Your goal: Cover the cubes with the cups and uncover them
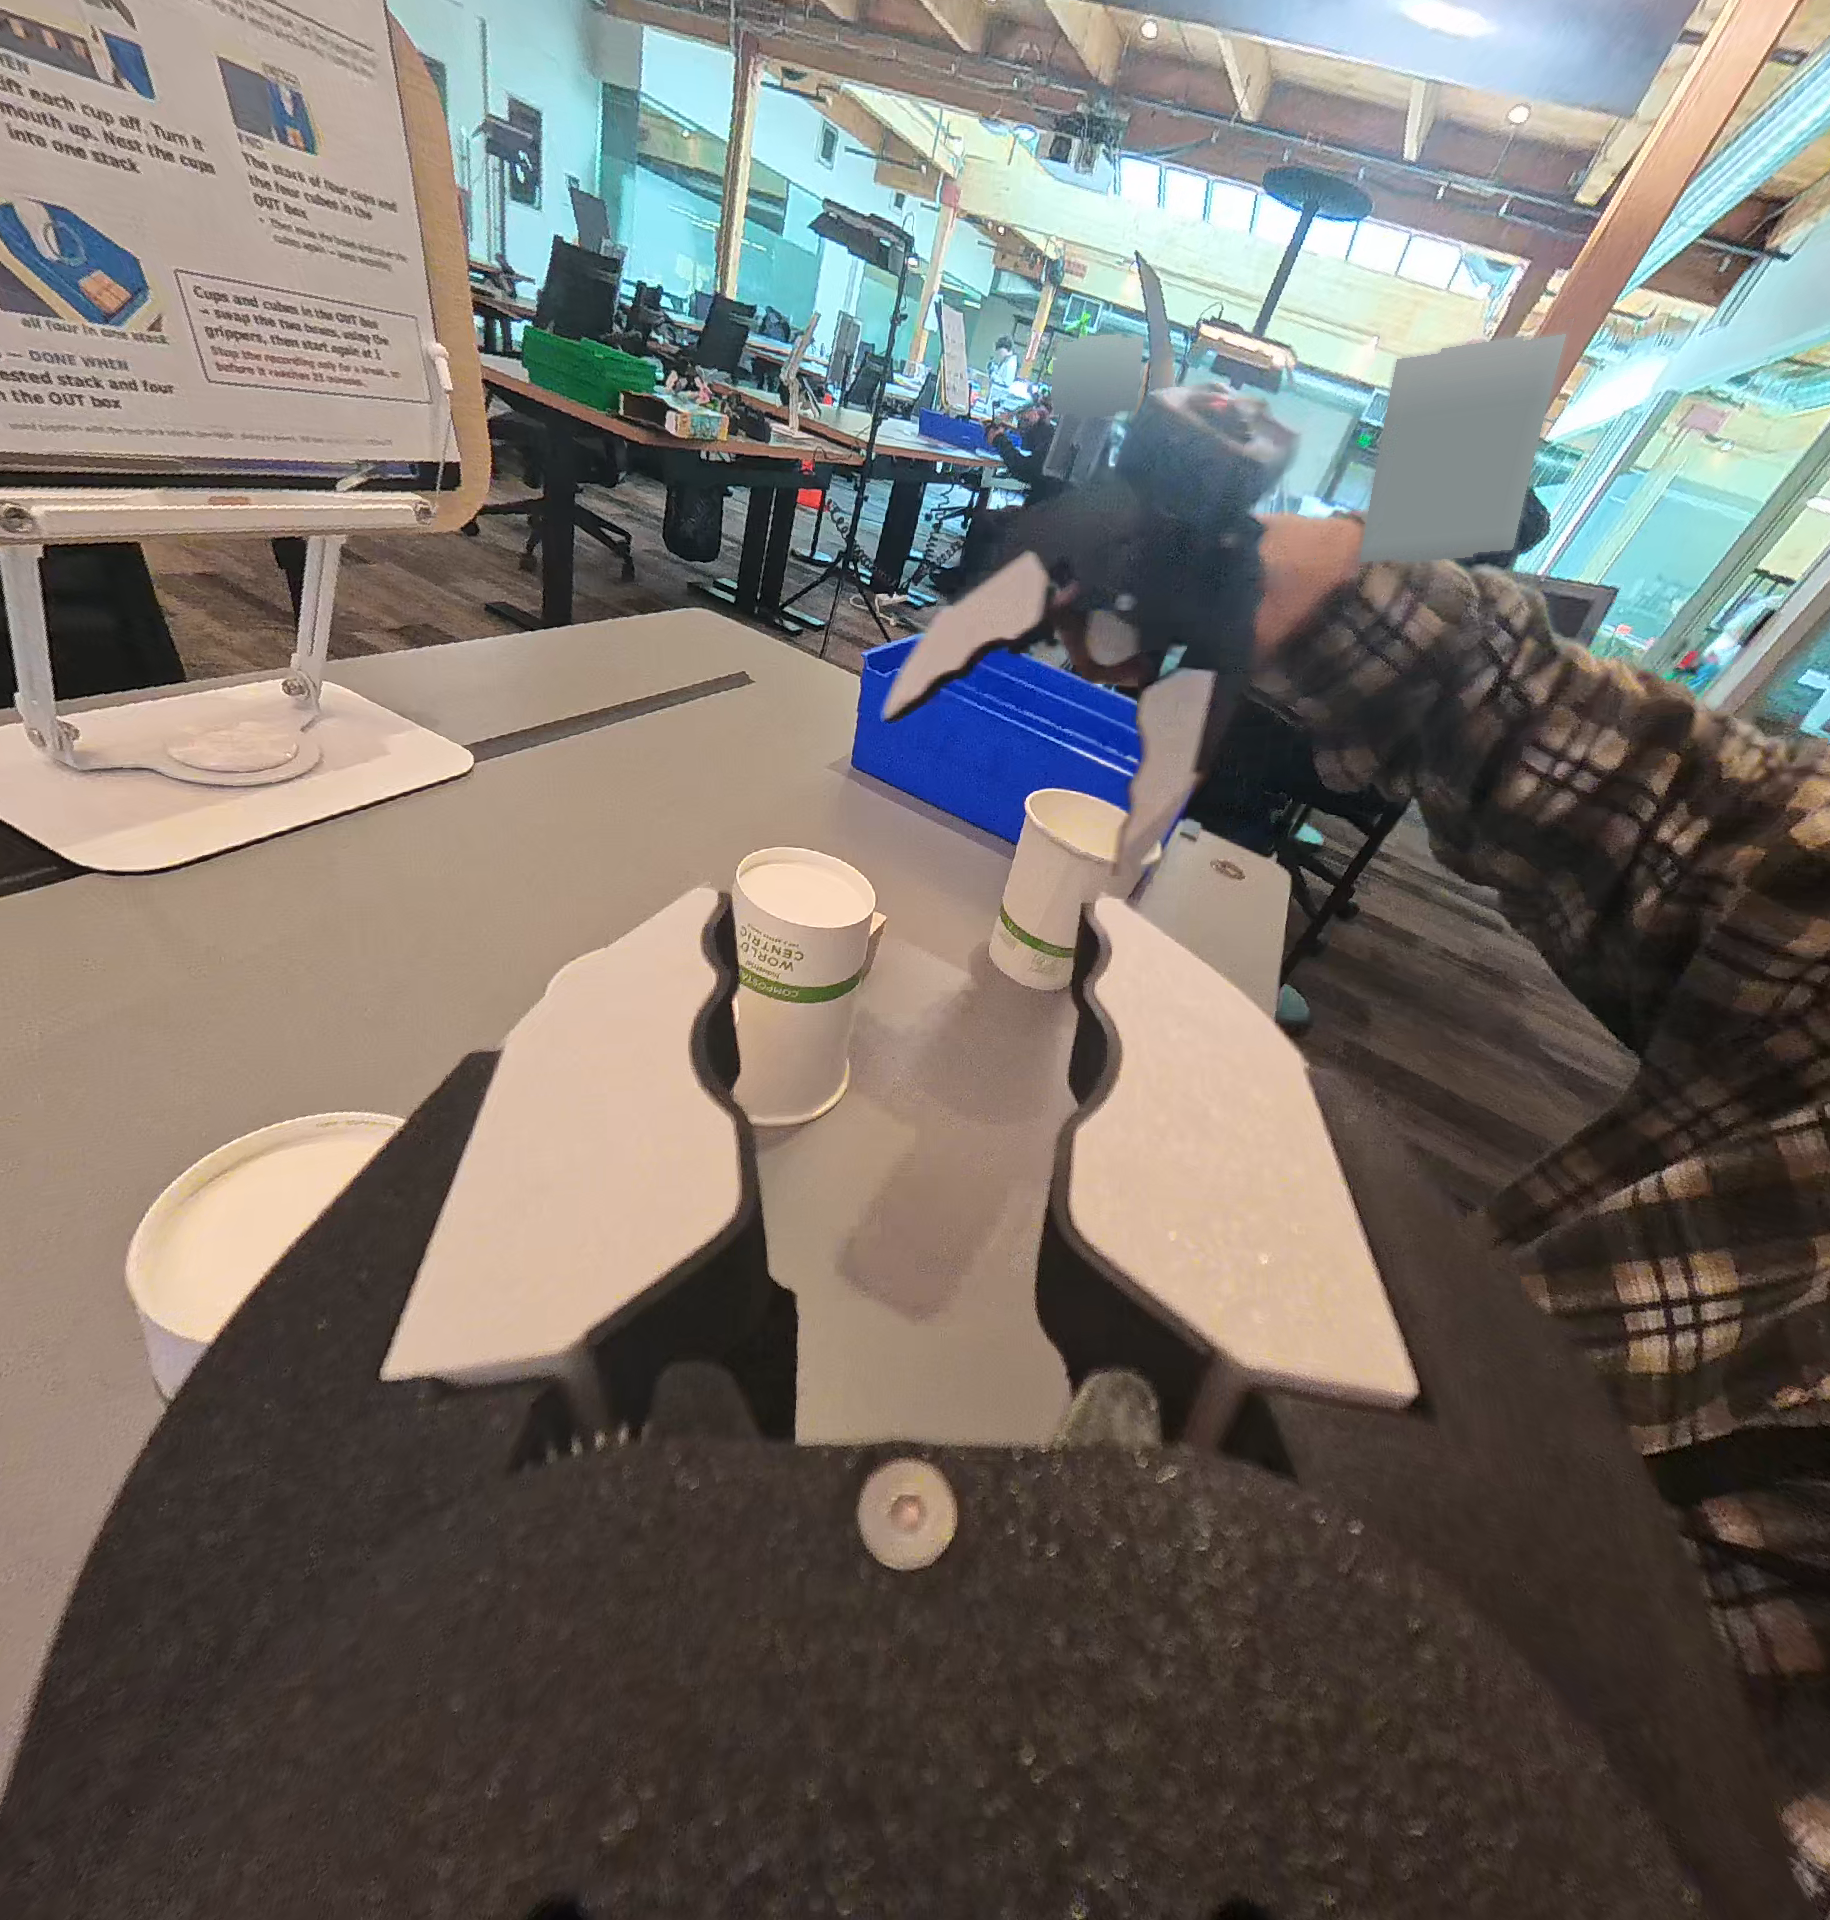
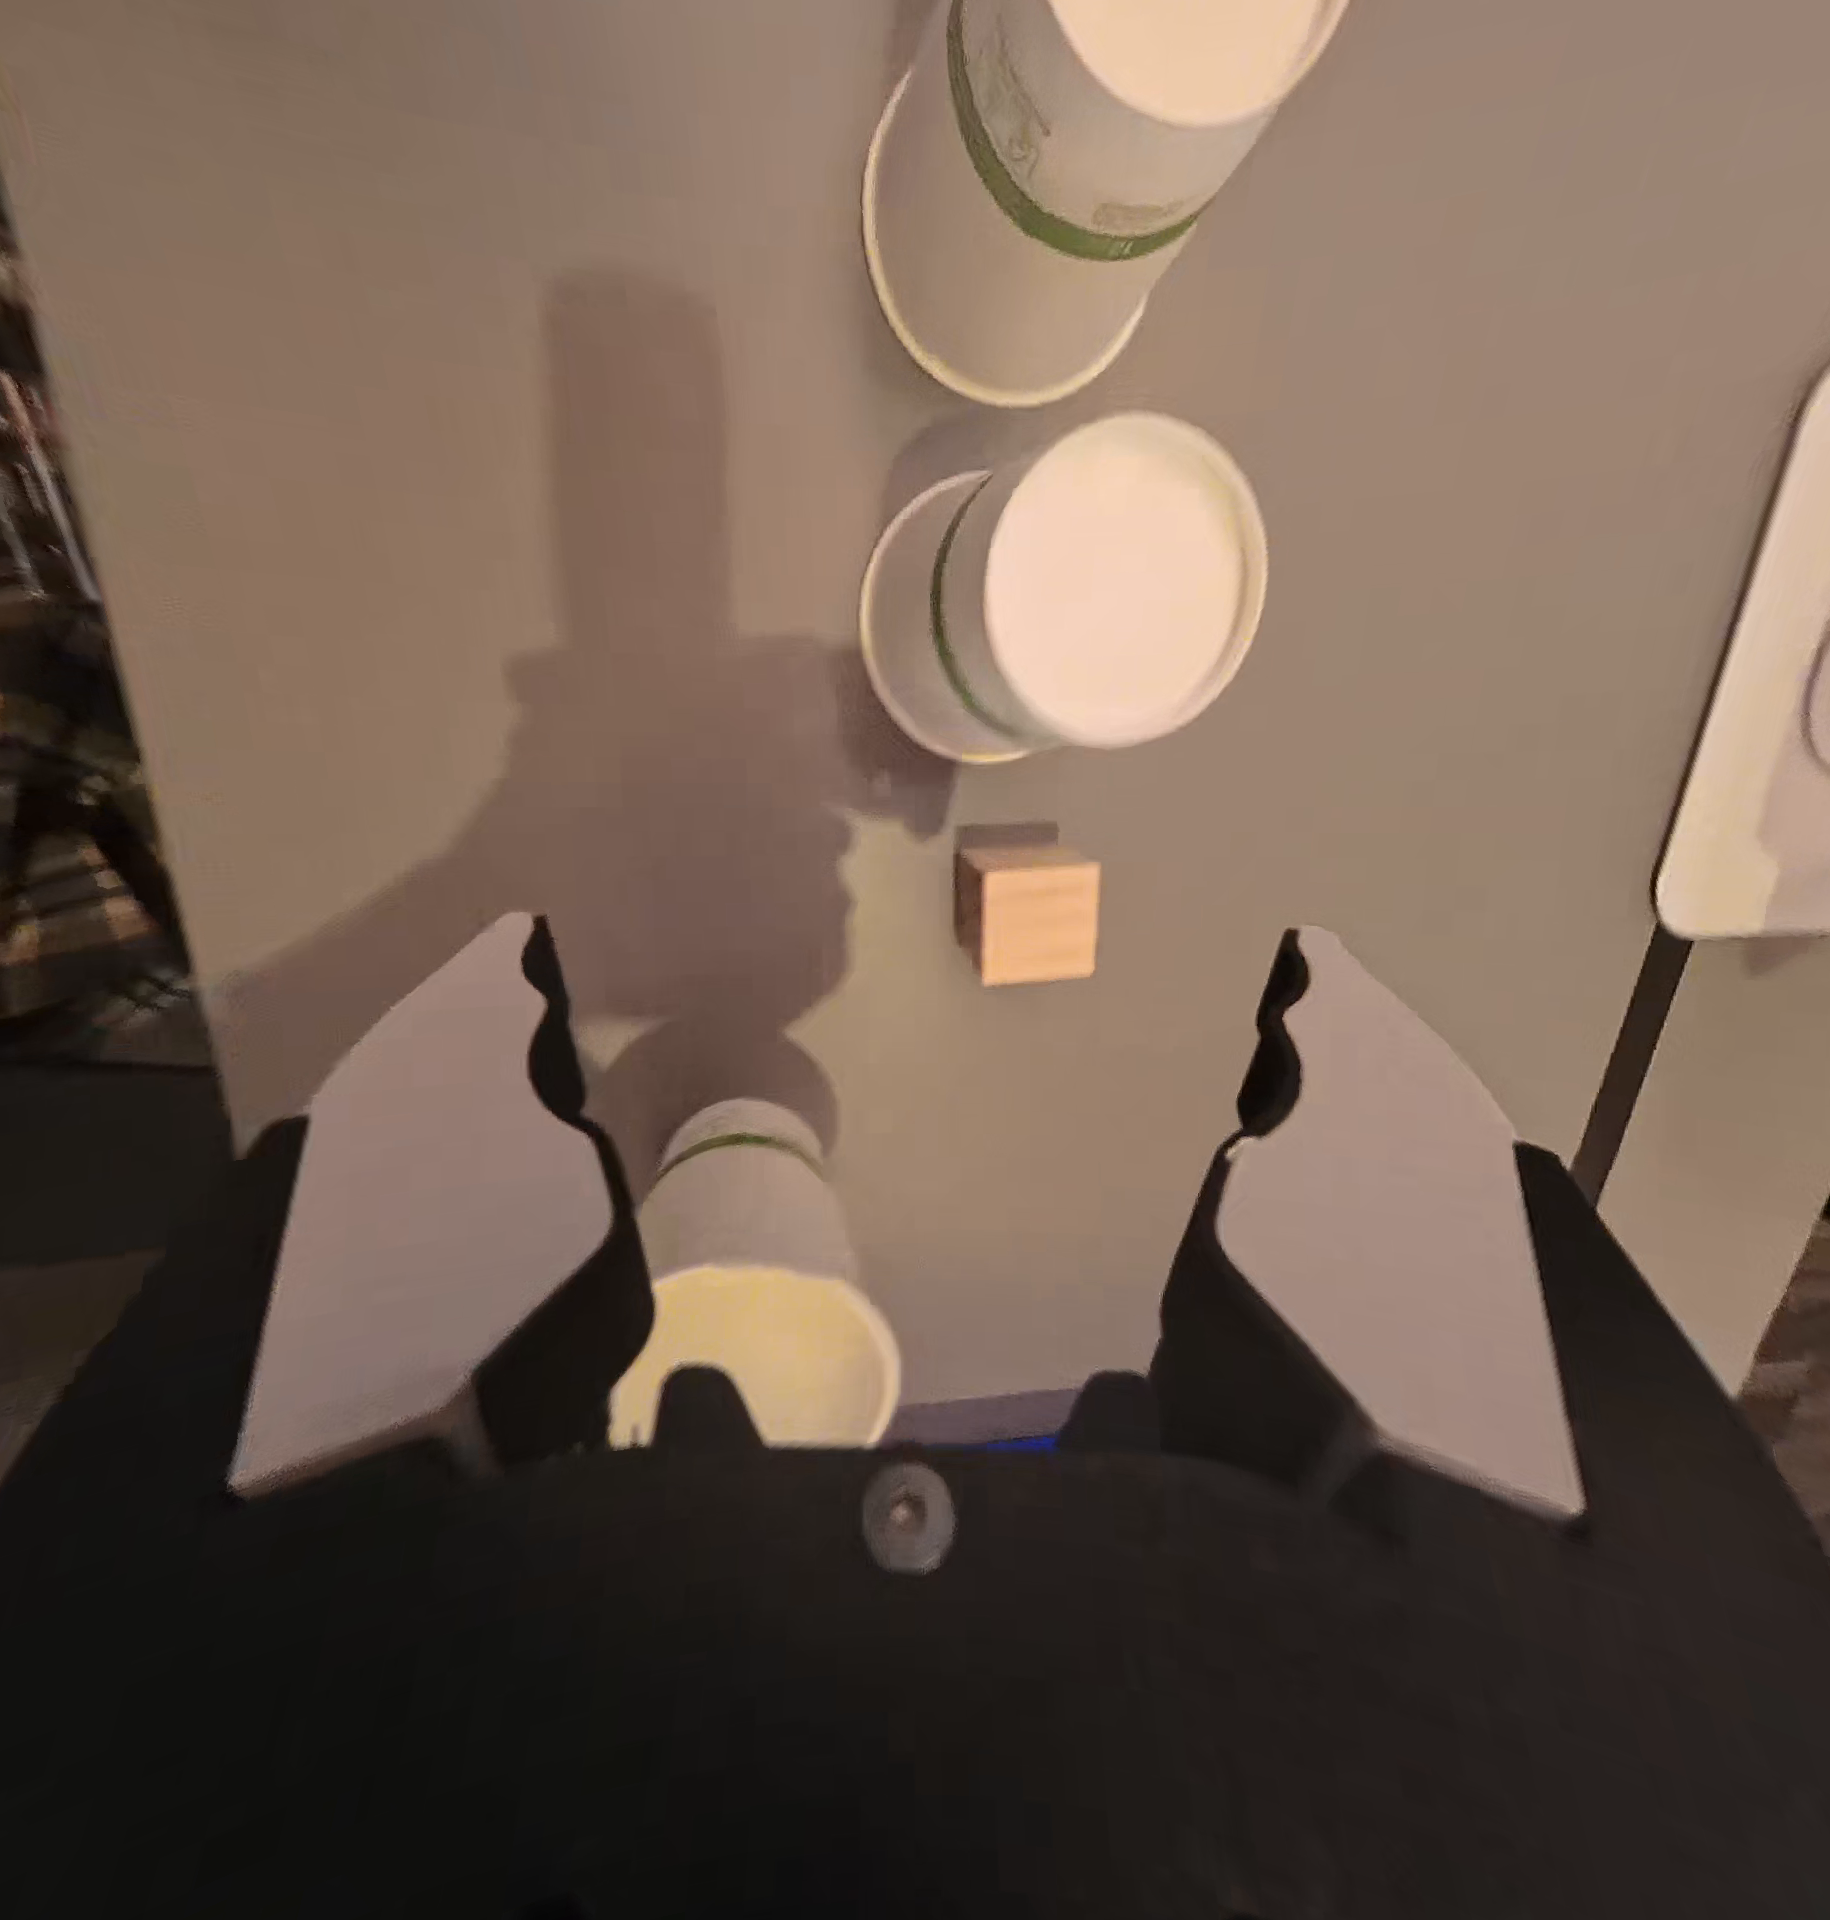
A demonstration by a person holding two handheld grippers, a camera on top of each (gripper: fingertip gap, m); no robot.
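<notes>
Near-left cup [image 1: 256,1236]: inverted, base up, at the left edge of the left gripper; whether a cube sits under it cannot be told.
Left gripper [image 1: 895,997]: jaws wide apart, holding nothing; left finger beside the middle cup, contact uncertain.
Middle cup [image 1: 797,987]: inverted on the grey table [image 1: 319,987]; contents hidden.
Bare cube [image 2: 1030,912]: wooden, uncovered, just behind the middle cup in the left view, between it and the upright cup.
Upright cup [image 1: 1056,888]: mouth up, near the blue bin [image 1: 984,727]; not yet turned over.
Right gripper [image 2: 916,1003]: jaws wide apart, empty, looking straight down; the upright cup lies by its left finger, low in the right wrist view.
Key relation: cube lies ahead and slightly right of the right gripper; upright cup's long axis vertical. Right gripper looks nearer both, so likely it takes that cup.
</notes>
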